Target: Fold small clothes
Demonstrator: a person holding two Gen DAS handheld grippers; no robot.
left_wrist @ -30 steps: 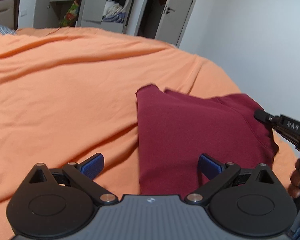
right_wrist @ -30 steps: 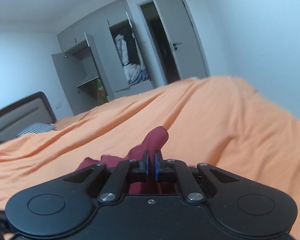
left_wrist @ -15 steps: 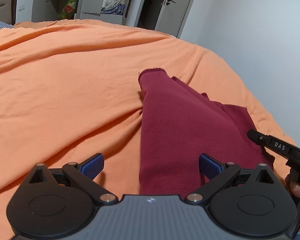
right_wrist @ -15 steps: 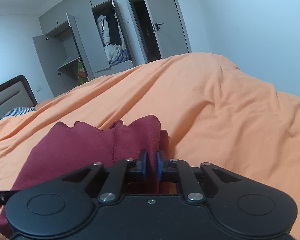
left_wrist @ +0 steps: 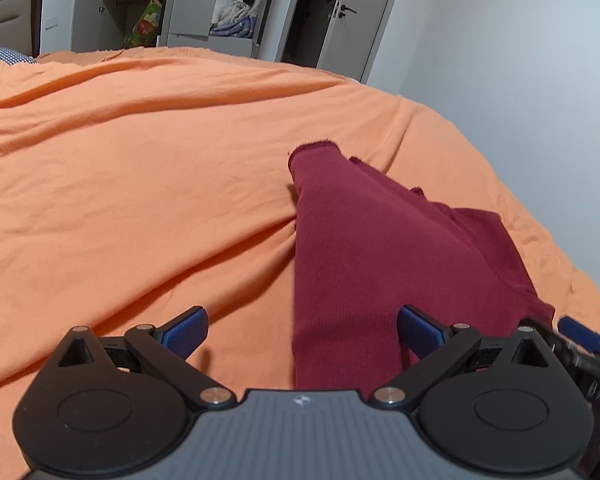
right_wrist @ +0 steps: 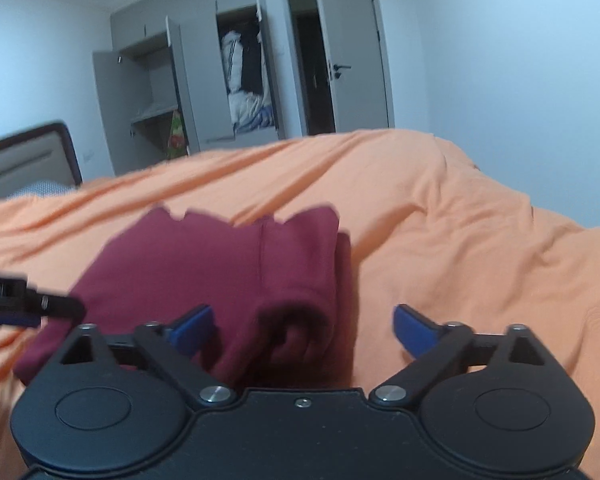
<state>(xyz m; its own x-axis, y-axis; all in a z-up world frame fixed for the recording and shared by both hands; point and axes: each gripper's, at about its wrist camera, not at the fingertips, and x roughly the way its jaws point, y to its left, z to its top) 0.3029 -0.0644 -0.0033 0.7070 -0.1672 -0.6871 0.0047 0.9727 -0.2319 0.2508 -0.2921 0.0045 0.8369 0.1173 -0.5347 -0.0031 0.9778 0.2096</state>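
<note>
Garment [right_wrist: 220,272] near end hidden, R tool [right_wrist: 303,326] blurred

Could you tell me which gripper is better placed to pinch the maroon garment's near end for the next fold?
Probably the left gripper: it is open, with the maroon garment's flat near edge between its fingers. The right gripper, also open, faces a bunched roll.
</note>
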